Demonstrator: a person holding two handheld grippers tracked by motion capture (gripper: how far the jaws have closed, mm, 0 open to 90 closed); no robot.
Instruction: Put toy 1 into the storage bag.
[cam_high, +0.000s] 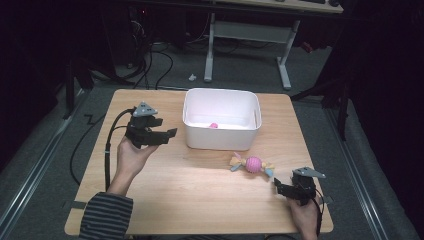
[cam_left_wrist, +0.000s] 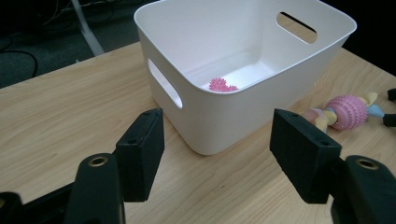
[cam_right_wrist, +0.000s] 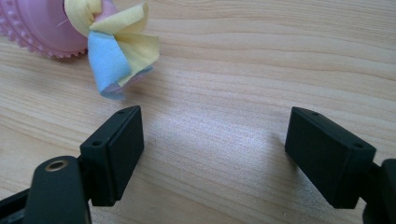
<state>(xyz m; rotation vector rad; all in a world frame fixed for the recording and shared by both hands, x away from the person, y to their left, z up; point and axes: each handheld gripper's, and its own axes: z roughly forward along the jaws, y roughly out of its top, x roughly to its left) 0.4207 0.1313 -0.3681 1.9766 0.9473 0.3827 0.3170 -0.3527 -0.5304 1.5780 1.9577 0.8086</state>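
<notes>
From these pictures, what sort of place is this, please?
Probably a lab or office workroom, dimly lit: a wooden table on grey carpet, a desk frame behind it, and cables lying on the floor.

White plastic bin (cam_high: 221, 142), upright, slot handles, rear centre of tabletop (cam_high: 200, 195). Small pink spiky ball (cam_left_wrist: 222, 85) inside. Pink knobbly ball toy with pastel cloth knots (cam_high: 253, 164) lies just before bin.

No legible text or labels
</notes>
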